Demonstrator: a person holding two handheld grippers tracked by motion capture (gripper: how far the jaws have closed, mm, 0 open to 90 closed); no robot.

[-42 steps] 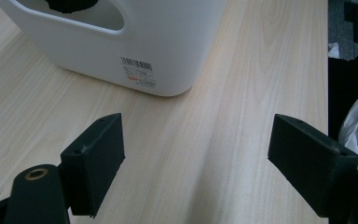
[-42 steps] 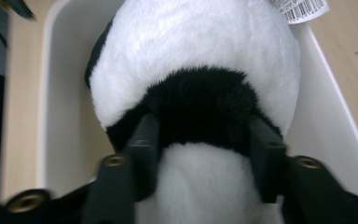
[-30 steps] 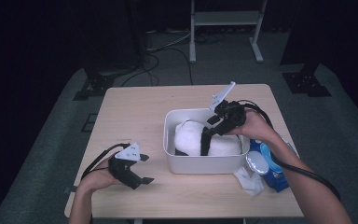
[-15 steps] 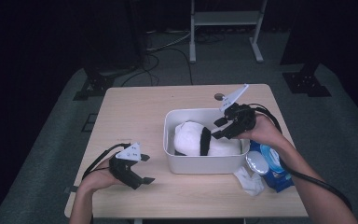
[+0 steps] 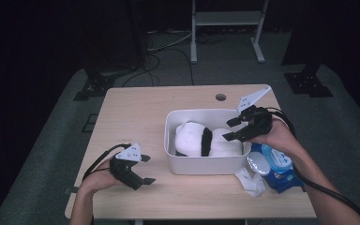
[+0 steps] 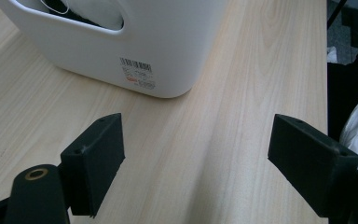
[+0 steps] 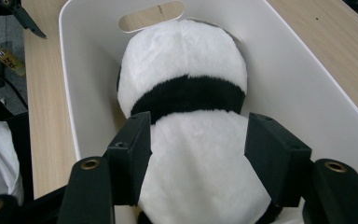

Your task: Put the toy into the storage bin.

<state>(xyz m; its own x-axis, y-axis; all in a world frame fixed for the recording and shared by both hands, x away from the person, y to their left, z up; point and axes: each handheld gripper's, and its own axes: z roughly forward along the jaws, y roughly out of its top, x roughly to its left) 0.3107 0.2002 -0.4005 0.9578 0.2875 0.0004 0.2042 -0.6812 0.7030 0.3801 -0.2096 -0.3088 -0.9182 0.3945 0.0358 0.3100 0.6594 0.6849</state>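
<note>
From the high view, I had the panda plush [image 5: 205,139] lying in the white bin [image 5: 169,154], the right gripper [image 5: 234,128] spread above it and the left gripper [image 5: 146,169] released, idle. Its own view showed bare table [image 6: 242,93]. Right gripper view: jaws flanked the plush, probably not touching; placing looked done, only withdrawal left.

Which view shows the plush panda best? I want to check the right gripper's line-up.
The right gripper view: the plush panda lies close below the right gripper, jaws open. The high view shows it small inside the white bin; the left gripper view catches a sliver.
</note>
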